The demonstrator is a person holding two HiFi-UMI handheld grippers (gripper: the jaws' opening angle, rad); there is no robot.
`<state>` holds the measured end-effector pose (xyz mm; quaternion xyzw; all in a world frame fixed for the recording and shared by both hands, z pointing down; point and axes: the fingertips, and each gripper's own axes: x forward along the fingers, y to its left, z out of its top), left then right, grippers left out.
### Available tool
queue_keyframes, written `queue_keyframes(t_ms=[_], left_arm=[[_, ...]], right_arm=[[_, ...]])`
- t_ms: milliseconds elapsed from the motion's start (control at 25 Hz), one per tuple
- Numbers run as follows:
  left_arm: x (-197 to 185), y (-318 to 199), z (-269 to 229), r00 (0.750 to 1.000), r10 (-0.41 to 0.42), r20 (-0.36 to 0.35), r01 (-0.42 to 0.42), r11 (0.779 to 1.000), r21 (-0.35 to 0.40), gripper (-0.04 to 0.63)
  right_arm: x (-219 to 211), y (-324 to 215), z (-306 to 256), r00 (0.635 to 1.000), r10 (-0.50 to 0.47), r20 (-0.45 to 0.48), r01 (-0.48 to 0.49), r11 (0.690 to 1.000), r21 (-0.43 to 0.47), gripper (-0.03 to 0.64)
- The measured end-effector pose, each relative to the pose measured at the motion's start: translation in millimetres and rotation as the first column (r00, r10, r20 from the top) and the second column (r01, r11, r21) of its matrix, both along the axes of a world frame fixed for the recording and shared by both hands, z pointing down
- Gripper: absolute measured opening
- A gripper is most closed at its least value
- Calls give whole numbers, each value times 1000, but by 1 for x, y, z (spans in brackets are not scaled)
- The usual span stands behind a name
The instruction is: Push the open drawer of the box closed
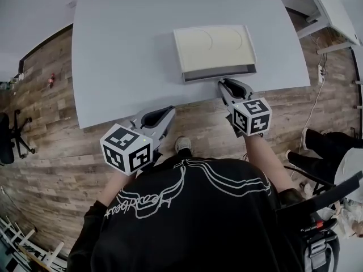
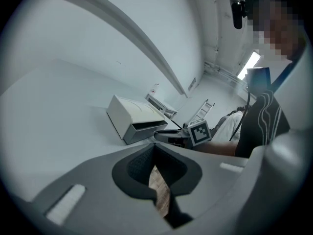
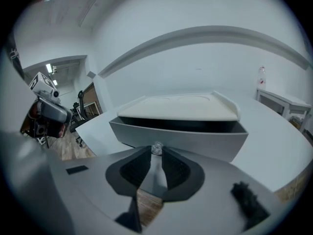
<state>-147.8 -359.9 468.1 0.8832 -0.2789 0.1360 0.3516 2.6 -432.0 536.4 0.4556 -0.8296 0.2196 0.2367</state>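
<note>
Mid-frame, the right gripper [image 1: 222,84] is pinching the small shiny knob [image 3: 156,148] on the flat cream box's [image 1: 214,45] grey open drawer [image 1: 218,72]; pushing straight inward seems best. The left gripper [image 1: 167,112], lower left, is idling with jaws pressed together.

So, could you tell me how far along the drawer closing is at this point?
Nothing is finished: the drawer stands out of the box, a dark gap above its front. In hand: the right gripper, jaws together, has its tips at the drawer's knob. The left gripper hangs shut off the table edge. Left: pushing the drawer in.
</note>
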Motion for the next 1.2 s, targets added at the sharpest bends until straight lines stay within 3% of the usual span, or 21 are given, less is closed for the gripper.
queue_keyframes(t_ms=[520,720,840,960,1200], left_arm=[[-16,9,2,999,-51,7,51,998,-22,8],[-14,22,2,998,-59,27,59,998,-11,8],[-9,38,1,998,-58,34,58,998,-14,8],[5,62,-2,998,-41,37,42,999,-7,8],[44,113,-21,1000,-25,-2,25,999,24,8]], right_arm=[[-4,-30,1,999,-2,-32,2,1000,-10,75],[2,-22,0,999,50,15,-50,998,-25,77],[2,3,-3,999,27,46,-26,999,-32,77],[-5,42,-18,990,-31,139,35,999,-25,75],[-22,144,-60,936,-162,311,168,986,7,43]])
